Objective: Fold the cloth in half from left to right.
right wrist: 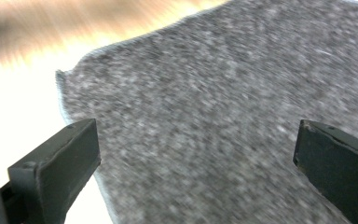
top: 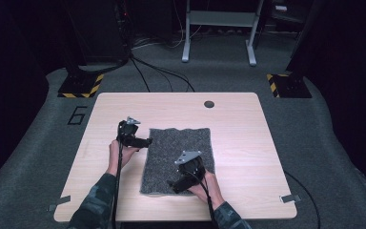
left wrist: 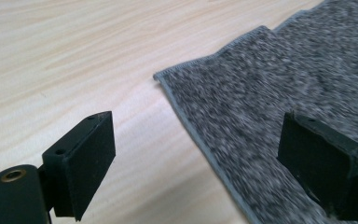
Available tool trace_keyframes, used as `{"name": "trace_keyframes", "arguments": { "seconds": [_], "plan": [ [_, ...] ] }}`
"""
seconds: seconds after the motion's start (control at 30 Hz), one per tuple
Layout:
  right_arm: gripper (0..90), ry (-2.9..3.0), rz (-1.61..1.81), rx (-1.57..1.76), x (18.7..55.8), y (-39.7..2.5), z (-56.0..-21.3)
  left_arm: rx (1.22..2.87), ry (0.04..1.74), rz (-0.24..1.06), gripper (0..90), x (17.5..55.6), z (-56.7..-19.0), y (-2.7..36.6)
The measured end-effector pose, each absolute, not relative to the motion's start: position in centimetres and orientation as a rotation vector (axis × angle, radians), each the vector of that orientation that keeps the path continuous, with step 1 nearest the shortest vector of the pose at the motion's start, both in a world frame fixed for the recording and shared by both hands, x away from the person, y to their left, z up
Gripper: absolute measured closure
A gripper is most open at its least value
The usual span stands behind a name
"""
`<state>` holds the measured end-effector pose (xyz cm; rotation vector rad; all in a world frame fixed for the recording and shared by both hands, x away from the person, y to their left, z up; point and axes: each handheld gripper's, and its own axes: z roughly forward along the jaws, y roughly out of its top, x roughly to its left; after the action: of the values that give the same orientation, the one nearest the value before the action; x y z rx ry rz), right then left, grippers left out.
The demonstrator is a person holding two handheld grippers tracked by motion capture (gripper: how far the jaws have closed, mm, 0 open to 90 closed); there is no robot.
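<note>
grey towel (top: 178,160) lies flat mid-table (top: 248,143). left gripper (top: 145,141) spread at its left edge; right gripper (top: 174,185) spread over the near edge. advise: lower onto hems squarely, pinch single layer, lift together.

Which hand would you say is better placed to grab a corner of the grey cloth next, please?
Probably the left: its tool is open, straddling the grey cloth edge near a corner. The right tool hovers open over the cloth's middle.

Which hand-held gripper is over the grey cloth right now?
The right hand-held gripper, above the grey cloth's near left part. The left hand-held gripper sits at the cloth's left edge, mostly over bare table.
</note>
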<state>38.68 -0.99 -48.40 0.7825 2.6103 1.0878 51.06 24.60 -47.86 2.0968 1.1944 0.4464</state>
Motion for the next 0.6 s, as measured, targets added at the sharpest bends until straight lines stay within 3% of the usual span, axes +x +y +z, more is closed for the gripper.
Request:
{"name": "trace_keyframes", "arguments": {
  "seconds": [0.6],
  "plan": [
    [0.1,2.708,1.099,0.673,36.1,6.0,-49.7,2.137,1.239,0.441,8.8,55.4,-48.9,23.4]
  ]
}}
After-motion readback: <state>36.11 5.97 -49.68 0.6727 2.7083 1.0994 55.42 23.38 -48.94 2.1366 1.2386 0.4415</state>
